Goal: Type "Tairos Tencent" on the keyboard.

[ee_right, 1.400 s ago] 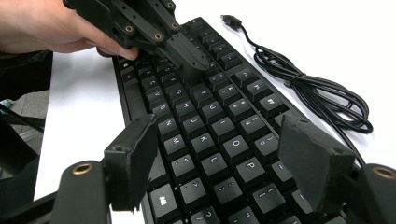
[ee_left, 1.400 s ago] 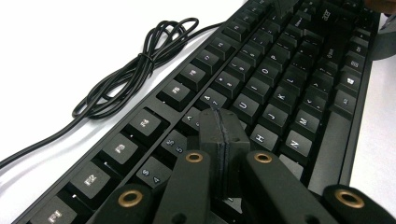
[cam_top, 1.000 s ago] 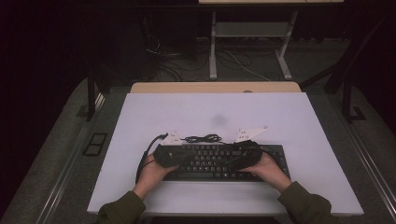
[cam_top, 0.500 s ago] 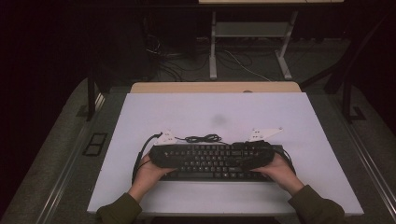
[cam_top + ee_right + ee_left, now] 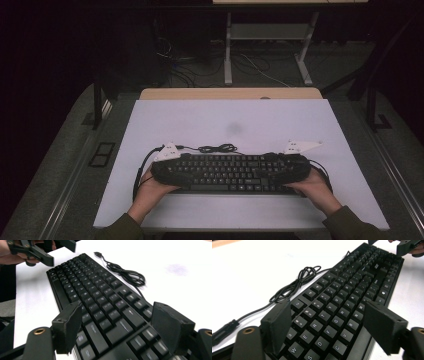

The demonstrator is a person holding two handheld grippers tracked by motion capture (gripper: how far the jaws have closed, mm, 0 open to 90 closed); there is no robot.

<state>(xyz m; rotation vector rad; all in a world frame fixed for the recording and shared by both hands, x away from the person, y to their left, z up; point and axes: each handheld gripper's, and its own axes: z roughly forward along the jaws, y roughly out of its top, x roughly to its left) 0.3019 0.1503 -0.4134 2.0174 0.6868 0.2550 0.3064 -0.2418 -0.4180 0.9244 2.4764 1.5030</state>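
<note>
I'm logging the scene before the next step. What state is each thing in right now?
Keyboard: flat on the table, keys up.
Cable: bundled in loops behind the keyboard, plug end loose.
Left gripper: open over the keyboard's end, jaws just opened.
Right gripper: open over the other end.
Table: white top with a faint smudge.

Dim, murky high view with dark surroundings; both gripper views bright, table (image 5: 249, 270) overexposed, nearest keys softly blurred.
</note>
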